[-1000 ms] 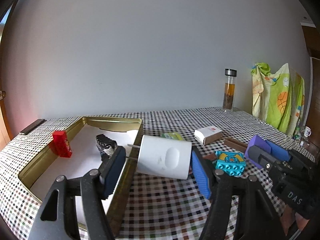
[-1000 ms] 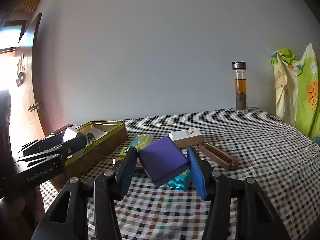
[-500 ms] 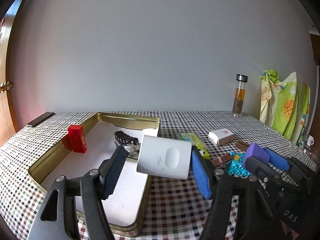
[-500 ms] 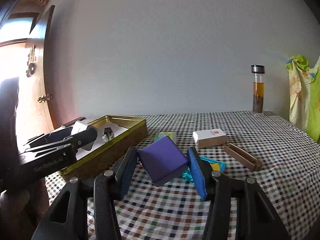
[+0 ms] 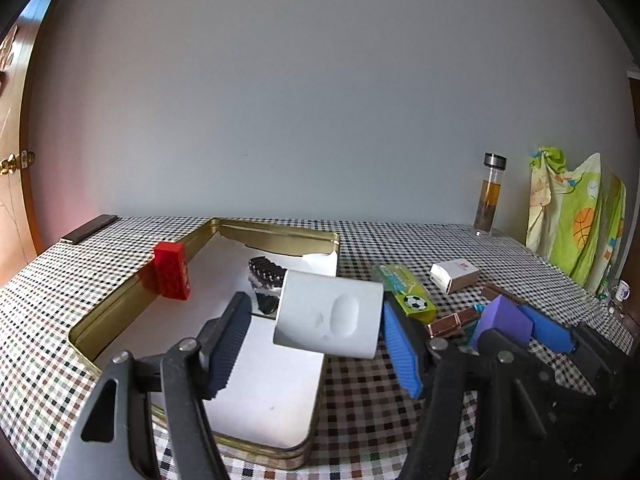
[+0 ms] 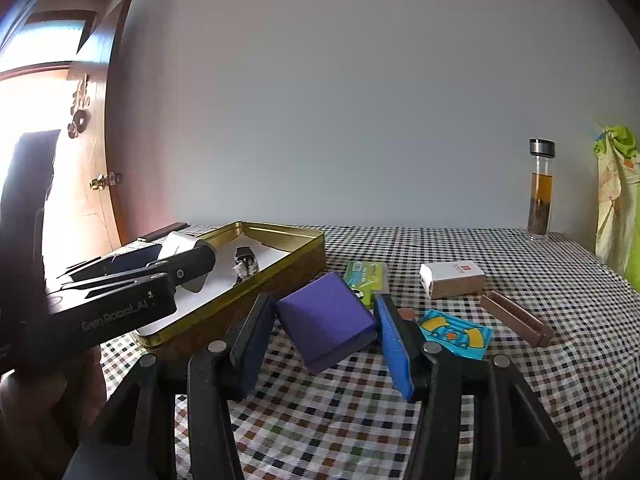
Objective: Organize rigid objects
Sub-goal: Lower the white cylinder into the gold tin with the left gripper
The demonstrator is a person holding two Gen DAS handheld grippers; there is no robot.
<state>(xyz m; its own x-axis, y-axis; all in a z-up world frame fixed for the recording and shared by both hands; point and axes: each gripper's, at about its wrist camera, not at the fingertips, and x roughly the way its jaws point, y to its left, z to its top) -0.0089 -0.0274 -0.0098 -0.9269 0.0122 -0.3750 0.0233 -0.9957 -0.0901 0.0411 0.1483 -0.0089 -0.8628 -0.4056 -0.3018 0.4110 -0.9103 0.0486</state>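
Gold tin point(image 5: 120, 312): red block point(image 5: 172, 270), dark clip-like part point(image 5: 266, 276), hard to identify. Left gripper point(image 5: 312, 334) clamping white box point(image 5: 330, 318) above tin. Right gripper point(image 6: 326, 322) clamping purple box point(image 6: 326, 320) over tablecloth point(image 6: 560, 360), beside green pack point(image 6: 366, 276).

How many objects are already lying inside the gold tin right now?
2: a red block against the gold tin's left wall, and a dark ridged clip near its far end. The held white box may hide more.
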